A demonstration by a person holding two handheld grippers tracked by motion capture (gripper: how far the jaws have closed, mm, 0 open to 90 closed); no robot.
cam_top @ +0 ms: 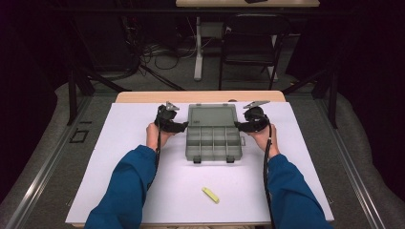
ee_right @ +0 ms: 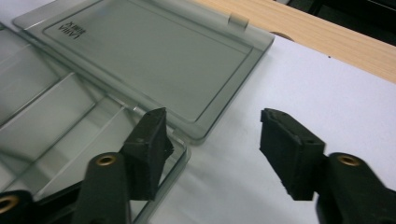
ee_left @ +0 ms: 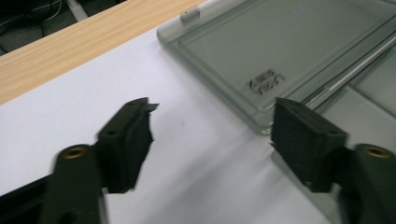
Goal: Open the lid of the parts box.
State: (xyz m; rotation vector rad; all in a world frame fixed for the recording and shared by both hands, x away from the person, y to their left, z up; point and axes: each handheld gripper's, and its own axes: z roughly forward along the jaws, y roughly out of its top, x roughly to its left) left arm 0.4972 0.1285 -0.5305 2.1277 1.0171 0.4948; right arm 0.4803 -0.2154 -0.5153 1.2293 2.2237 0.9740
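White sheeting covers the table [cam_top: 143,191], and at its far middle the left gripper [cam_top: 184,127] and the right gripper [cam_top: 237,125] stand with jaws apart and nothing between them, one at each side of the organizer box [cam_top: 212,140]. That grey, clear box lies open, its lid [cam_top: 212,115] flat toward the far edge. Near the front edge lies a small yellow piece [cam_top: 210,194], well apart from the box.

One compartment box [cam_top: 212,133] (lid open), one yellow piece [cam_top: 210,194], two tools.
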